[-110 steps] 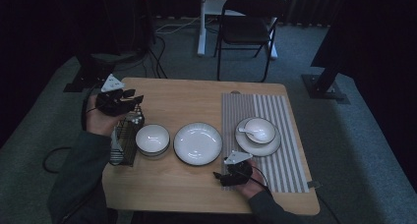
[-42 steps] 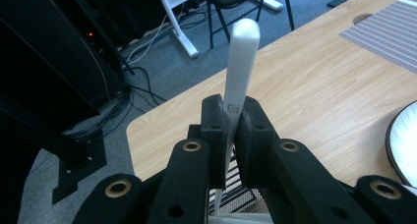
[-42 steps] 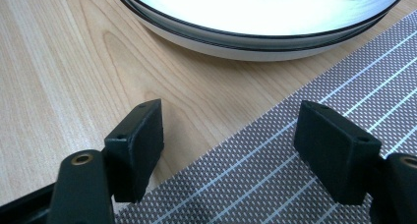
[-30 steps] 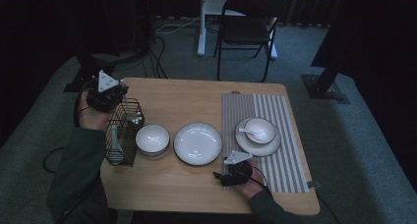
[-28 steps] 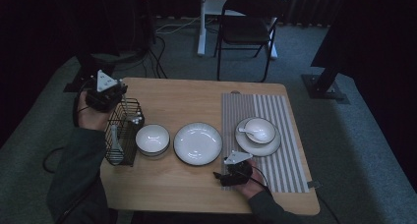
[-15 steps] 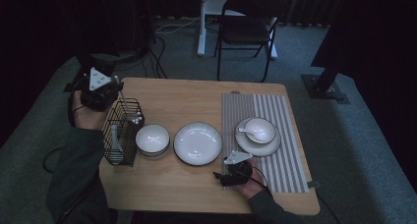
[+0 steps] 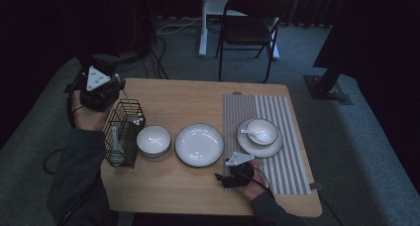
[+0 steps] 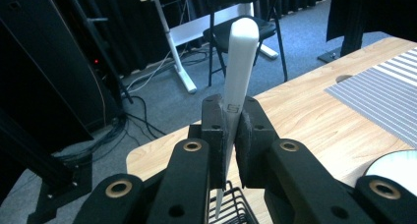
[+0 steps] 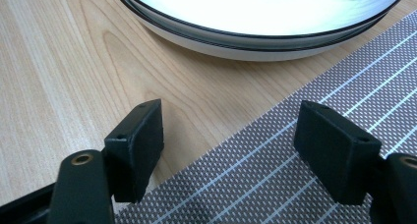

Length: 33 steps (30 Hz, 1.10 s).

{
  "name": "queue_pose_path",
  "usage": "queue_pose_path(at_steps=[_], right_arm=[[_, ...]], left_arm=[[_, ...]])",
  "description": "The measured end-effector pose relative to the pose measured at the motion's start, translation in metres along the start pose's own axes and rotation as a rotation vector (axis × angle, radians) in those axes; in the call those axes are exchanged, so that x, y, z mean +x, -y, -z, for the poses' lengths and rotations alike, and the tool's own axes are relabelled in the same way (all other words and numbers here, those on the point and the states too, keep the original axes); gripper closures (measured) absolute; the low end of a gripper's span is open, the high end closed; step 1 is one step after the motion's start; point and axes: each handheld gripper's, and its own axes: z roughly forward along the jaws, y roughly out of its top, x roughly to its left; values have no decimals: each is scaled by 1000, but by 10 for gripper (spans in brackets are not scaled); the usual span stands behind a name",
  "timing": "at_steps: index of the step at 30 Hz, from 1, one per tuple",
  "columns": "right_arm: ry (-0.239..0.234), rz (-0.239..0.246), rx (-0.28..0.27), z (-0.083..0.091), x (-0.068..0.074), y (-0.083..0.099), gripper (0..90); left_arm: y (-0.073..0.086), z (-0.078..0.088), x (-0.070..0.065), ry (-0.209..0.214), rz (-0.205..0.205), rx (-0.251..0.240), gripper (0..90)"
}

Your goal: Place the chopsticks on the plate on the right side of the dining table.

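My left gripper [image 7: 115, 87] is held up over the table's far left corner, shut on a long white utensil [image 8: 241, 52]. The flat handle sticks out past the jaws and the thin lower end [image 7: 130, 106] points down at the rim of a black wire basket [image 7: 124, 134]. That basket [image 8: 236, 209] lies just under the jaws in the left gripper view. My right gripper [image 7: 229, 175] rests low on the table near the front, open, with its jaws [image 9: 228, 145] straddling the edge of the striped mat [image 9: 295, 175] in front of a white plate [image 9: 255, 17]. Nothing is between them.
The basket holds other white cutlery [image 7: 115, 142]. To its right stand a small white bowl [image 7: 153, 140] and the white plate [image 7: 199, 144]. On the striped mat [image 7: 289, 161] sits a saucer with a bowl and spoon [image 7: 260, 134]. A chair [image 7: 247, 30] stands beyond the table.
The left gripper has lifted from the basket and drawn back to the left with the white utensil clamped in it. The right gripper has stayed put.
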Motion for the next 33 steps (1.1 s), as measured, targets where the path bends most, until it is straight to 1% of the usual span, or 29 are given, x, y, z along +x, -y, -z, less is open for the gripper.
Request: queue_pose_path(at_steps=[5,16,20,25,29,30,31,33], right_arm=[[0,-1,0,0,0,0,266],[0,0,0,0,0,0,266],[0,0,0,0,0,0,266],[0,0,0,0,0,0,266],[0,-1,1,0,0,0,266],[0,-1,1,0,0,0,266],[0,-1,1,0,0,0,266],[0,-1,1,0,0,0,266]], left_arm=[[-6,2,-6,-3,-24,-12,841],[-19,14,-14,-6,-51,-52,841],[-24,18,-18,4,-56,-72,841],[-30,20,-24,11,-71,-84,841],[-33,21,-26,19,-72,-95,841],[-35,22,-29,31,-73,-103,841],[-35,22,-29,31,-73,-103,841],[-36,20,-32,53,-69,-109,841]])
